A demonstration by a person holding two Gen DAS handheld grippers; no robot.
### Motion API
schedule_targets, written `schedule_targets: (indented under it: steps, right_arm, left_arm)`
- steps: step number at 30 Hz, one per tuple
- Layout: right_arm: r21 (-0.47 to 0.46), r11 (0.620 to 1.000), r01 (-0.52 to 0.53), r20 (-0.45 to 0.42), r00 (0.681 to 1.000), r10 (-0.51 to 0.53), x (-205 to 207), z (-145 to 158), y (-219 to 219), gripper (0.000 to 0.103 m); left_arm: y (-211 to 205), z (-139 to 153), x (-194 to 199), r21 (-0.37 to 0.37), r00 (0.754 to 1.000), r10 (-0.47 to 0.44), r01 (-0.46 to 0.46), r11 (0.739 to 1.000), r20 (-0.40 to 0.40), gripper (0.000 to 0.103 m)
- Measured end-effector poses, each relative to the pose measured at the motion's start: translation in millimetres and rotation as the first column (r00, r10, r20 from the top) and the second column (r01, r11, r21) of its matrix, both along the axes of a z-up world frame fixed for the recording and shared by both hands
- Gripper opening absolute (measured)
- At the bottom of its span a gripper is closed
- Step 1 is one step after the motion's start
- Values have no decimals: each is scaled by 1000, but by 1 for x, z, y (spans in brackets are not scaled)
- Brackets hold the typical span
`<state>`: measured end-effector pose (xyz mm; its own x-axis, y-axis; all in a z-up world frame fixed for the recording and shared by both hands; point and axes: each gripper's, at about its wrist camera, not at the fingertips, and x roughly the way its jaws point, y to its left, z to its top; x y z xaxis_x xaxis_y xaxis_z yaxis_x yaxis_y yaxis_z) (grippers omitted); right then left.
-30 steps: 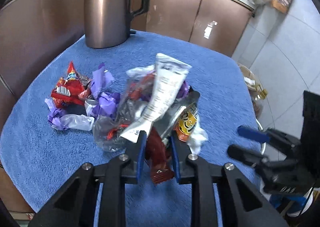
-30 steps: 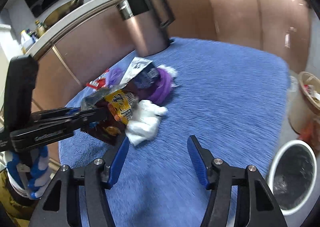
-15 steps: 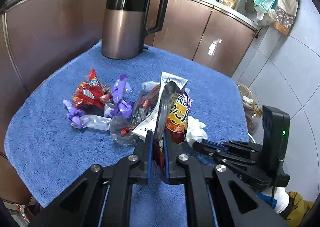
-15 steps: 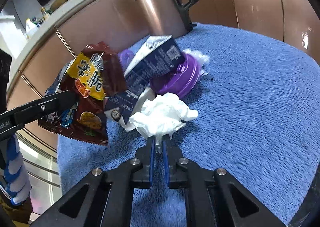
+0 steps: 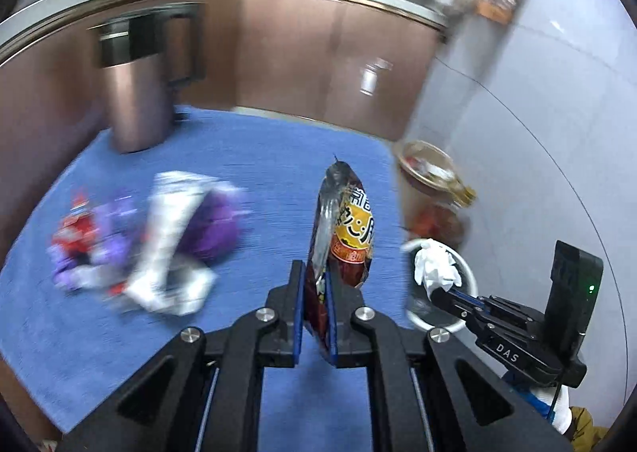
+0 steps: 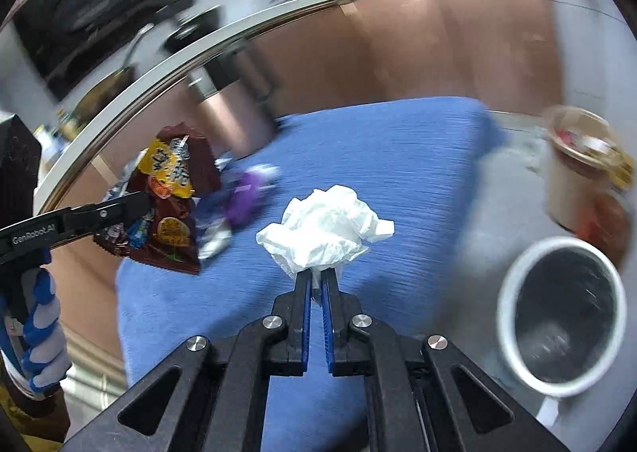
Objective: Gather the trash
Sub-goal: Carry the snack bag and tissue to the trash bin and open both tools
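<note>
My left gripper (image 5: 316,277) is shut on a brown and yellow snack bag (image 5: 350,221), held upright above the blue towel (image 5: 258,165). The same snack bag (image 6: 167,197) hangs from the left gripper (image 6: 137,203) at the left of the right wrist view. My right gripper (image 6: 317,279) is shut on a crumpled white tissue (image 6: 326,229), lifted off the towel (image 6: 378,157). That tissue (image 5: 434,265) shows in the left wrist view over a white bin (image 5: 464,316). A pile of wrappers (image 5: 159,245) lies on the towel at the left.
A white round bin (image 6: 565,316) stands on the floor at the lower right, dark inside. A beige bin with rubbish (image 6: 577,161) stands beyond it. A brown metal kettle (image 5: 135,94) sits at the towel's far left corner. Brown cabinets run behind.
Both grippers have lifted their catch and swung right toward the bins. The snack bag has come clear of the wrapper pile and the tissue has left the towel.
</note>
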<state>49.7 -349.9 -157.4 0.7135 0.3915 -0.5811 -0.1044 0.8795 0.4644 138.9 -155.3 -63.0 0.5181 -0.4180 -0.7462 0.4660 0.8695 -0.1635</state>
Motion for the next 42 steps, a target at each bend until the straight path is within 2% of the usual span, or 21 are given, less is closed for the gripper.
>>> schedule_targets:
  steps: [4, 8, 13, 16, 17, 19, 21, 23, 27, 32, 38, 42]
  right_arm:
    - [-29, 984, 173, -53, 983, -175, -24, -16, -60, 6]
    - [-57, 949, 310, -123, 941, -315, -32, -43, -115, 6]
    - [-77, 919, 387, -191, 899, -394, -27, -73, -157, 8]
    - [-85, 909, 409, -227, 880, -417, -21, -88, -174, 9]
    - [-95, 904, 417, -237, 873, -427, -20, -91, -181, 12]
    - [-110, 896, 430, -255, 859, -444, -18, -98, -187, 37]
    - [-110, 888, 446, -258, 850, -459, -21, -101, -192, 49]
    - [-111, 882, 459, -263, 842, -471, -26, -102, -193, 50]
    - [-112, 870, 481, -264, 829, -493, -35, -100, -193, 52]
    - [-110, 863, 493, -229, 832, -505, -42, -84, -187, 52]
    - [-104, 860, 499, -126, 851, -509, -52, -43, -169, 53]
    - [-97, 870, 483, -53, 871, -489, -56, -14, -153, 55]
  left_arm:
    - [-77, -14, 5, 29, 992, -123, 124, 992, -29, 9]
    - [-154, -36, 15, 63, 974, -216, 220, 973, -64, 9]
    - [-235, -75, 31, 90, 953, -266, 280, 956, -146, 12]
    - [-267, -92, 39, 97, 946, -273, 293, 951, -173, 13]
    - [-274, -96, 41, 94, 944, -276, 296, 951, -184, 20]
    - [-287, -103, 43, 86, 938, -286, 306, 948, -194, 34]
    - [-292, -106, 46, 74, 936, -288, 308, 948, -201, 42]
    - [-294, -106, 45, 53, 934, -288, 306, 951, -211, 50]
    - [-285, -97, 42, 34, 935, -285, 298, 954, -212, 51]
    - [-266, -77, 30, 9, 944, -277, 283, 959, -181, 51]
    - [-233, -40, 11, -6, 961, -259, 259, 966, -102, 51]
    - [-205, -11, -3, -27, 976, -215, 215, 976, -9, 51]
